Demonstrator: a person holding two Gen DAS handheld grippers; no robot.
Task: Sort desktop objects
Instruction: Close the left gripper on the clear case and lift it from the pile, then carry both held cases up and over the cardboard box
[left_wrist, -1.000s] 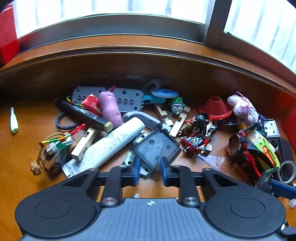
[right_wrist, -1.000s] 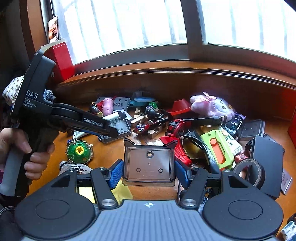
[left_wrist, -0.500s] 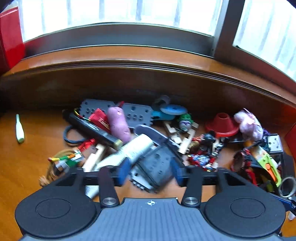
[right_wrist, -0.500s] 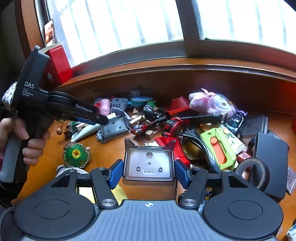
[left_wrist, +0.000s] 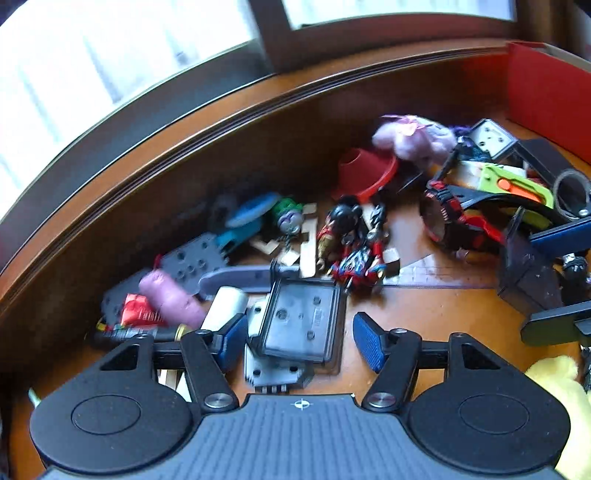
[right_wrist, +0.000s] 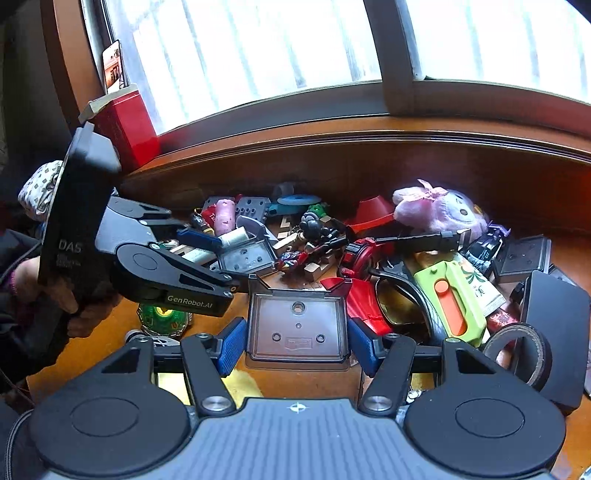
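Observation:
My left gripper (left_wrist: 301, 341) is open, its blue pads on either side of a dark clear plastic case (left_wrist: 301, 319) that lies on a grey finned part (left_wrist: 275, 371); the right pad stands apart from the case. The left gripper also shows in the right wrist view (right_wrist: 207, 254), reaching into the pile at the same case (right_wrist: 246, 258). My right gripper (right_wrist: 296, 345) is shut on a second smoky clear plastic case (right_wrist: 297, 326), held above the wooden desk (right_wrist: 303, 380).
The pile holds a pink plush (right_wrist: 439, 212), red cone (left_wrist: 365, 171), toy figures (left_wrist: 351, 240), green-orange cutter (right_wrist: 452, 295), tape roll (right_wrist: 517, 352), black box (right_wrist: 554, 328), purple squishy toy (left_wrist: 170, 299) and green spinning top (right_wrist: 164, 319). A red box (right_wrist: 125, 125) stands on the window sill.
My left gripper has swung right and opened wide; the dark case that it held half a second ago now lies flat between its pads. My right gripper keeps its case.

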